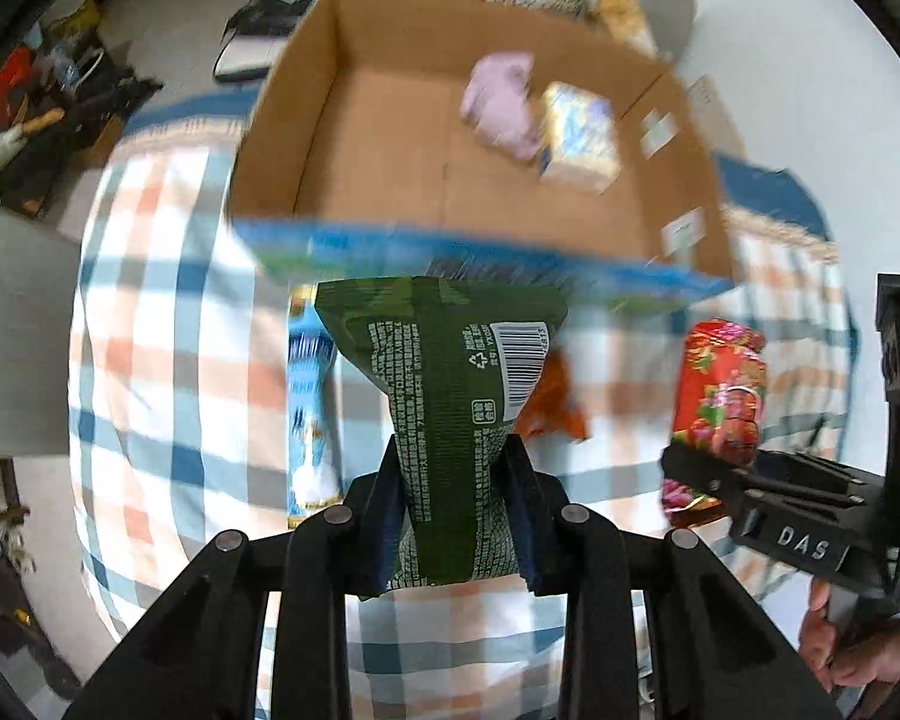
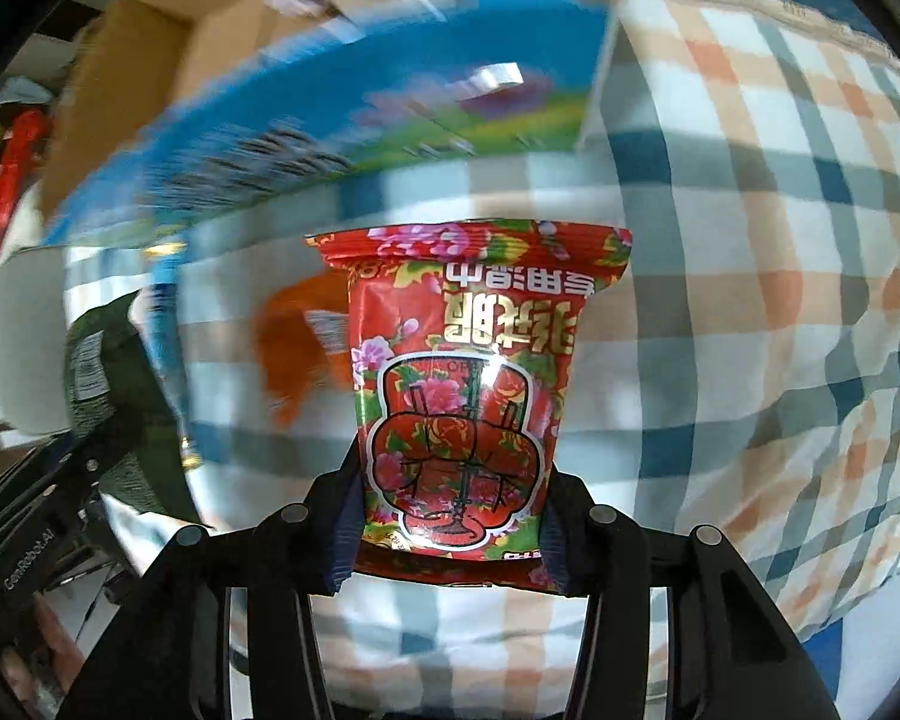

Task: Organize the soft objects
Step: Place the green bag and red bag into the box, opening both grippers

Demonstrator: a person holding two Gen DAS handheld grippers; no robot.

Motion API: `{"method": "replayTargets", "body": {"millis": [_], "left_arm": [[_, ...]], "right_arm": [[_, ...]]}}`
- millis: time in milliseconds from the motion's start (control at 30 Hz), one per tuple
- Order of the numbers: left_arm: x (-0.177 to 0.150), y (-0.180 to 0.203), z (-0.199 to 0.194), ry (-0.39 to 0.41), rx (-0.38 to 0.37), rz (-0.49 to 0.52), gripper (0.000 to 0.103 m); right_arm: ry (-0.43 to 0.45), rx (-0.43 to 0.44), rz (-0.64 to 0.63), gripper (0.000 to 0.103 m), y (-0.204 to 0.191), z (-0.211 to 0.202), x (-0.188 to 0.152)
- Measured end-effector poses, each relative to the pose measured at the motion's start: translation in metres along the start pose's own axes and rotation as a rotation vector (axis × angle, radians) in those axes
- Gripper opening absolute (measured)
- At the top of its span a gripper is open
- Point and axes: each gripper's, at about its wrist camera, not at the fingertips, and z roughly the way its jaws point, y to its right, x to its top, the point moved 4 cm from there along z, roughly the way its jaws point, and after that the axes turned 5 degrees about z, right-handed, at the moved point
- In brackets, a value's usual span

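Observation:
My left gripper [image 1: 455, 468] is shut on a dark green snack bag [image 1: 450, 384] and holds it above the checked tablecloth, just short of the open cardboard box [image 1: 390, 138]. My right gripper [image 2: 450, 498] is shut on a red flowered snack bag [image 2: 462, 384], also held in the air; that bag shows in the left wrist view [image 1: 720, 384] at the right. Inside the box lie a pink soft item [image 1: 501, 102] and a yellow-blue packet [image 1: 579, 138]. The green bag shows at the left of the right wrist view [image 2: 102, 360].
An orange packet [image 1: 555, 402] and a light blue packet [image 1: 309, 408] lie on the checked cloth [image 1: 168, 330] in front of the box. The box's near wall is blue and printed [image 2: 390, 102]. A grey chair [image 1: 648, 6] stands behind the box. Clutter lies on the floor at the far left.

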Motion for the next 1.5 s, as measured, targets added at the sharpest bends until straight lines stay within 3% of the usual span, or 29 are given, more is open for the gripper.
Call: {"method": "replayTargets", "body": {"millis": [167, 300, 433, 667, 933, 1167, 1500], "left_arm": [[0.049, 0.008, -0.032, 0.05, -0.008, 0.046, 0.027], [0.098, 0.011, -0.024, 0.036, 0.021, 0.075, 0.027], [0.145, 0.0, -0.005, -0.012, 0.065, 0.091, 0.027], [0.205, -0.025, 0.05, -0.152, 0.066, 0.06, 0.027], [0.239, -0.042, 0.108, -0.27, 0.064, 0.028, 0.027], [0.249, -0.048, 0.135, -0.31, 0.07, 0.035, 0.027], [0.268, -0.053, 0.136, -0.297, 0.116, 0.019, 0.03]], "right_arm": [[0.078, 0.056, -0.045, 0.05, -0.021, -0.064, 0.009], [0.117, 0.067, -0.077, 0.05, -0.045, -0.094, 0.025], [0.12, 0.04, -0.086, 0.05, -0.064, -0.102, 0.064], [0.023, -0.021, -0.039, 0.05, -0.071, -0.074, 0.125], [-0.113, -0.089, 0.014, 0.05, -0.056, -0.01, 0.171], [-0.162, -0.144, 0.032, 0.05, -0.048, 0.021, 0.191], [-0.165, -0.175, 0.032, 0.051, -0.054, 0.034, 0.204]]}}
